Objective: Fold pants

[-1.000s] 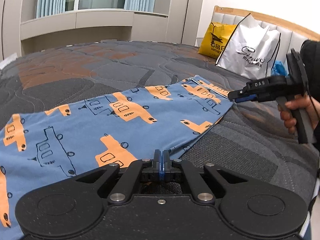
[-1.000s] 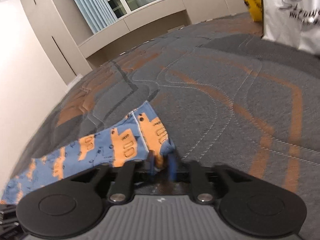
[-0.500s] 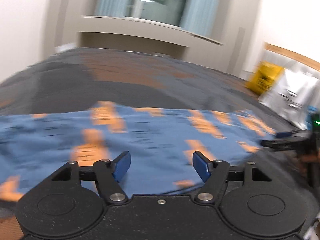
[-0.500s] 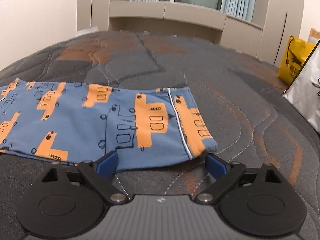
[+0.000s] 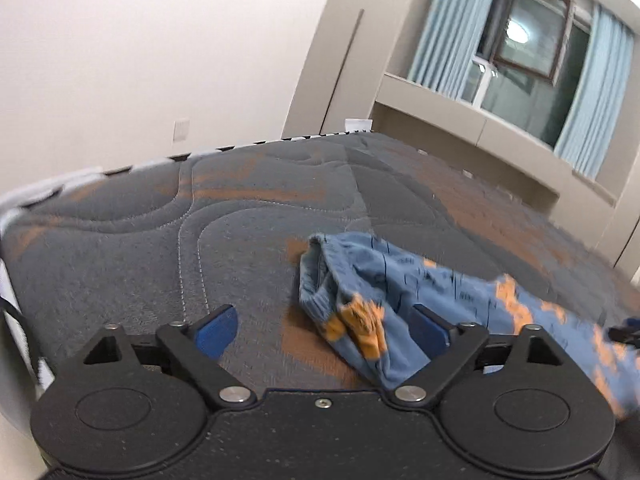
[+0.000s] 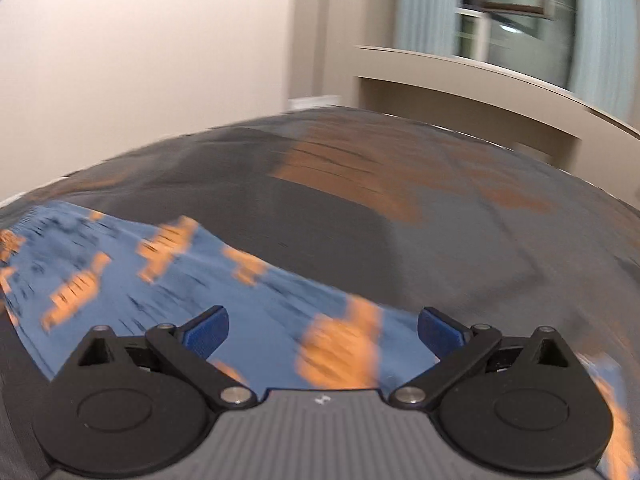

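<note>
Blue knit cloth with orange prints, the pants point(image 5: 404, 280) lie on the bed point(image 5: 160, 248), with one rumpled open end in front of the left claw point(image 5: 324, 330). In the right view the pants point(image 6: 168, 280) spread flat and blurred, just ahead of the right claw point(image 6: 322, 328). Both claws are released, with the jaws wide apart and nothing between them.

The cloth looks light, soft and limp, so I judge it will sag and wrinkle when lifted. The ribbed band at the open end seems the firmest place to pinch, with the other claw on the far edge to keep the cloth stretched. The bed cover is quilted, grey and orange. Behind it are a pale wall point(image 5: 160, 60) and a window point(image 5: 520, 40) with curtains.
</note>
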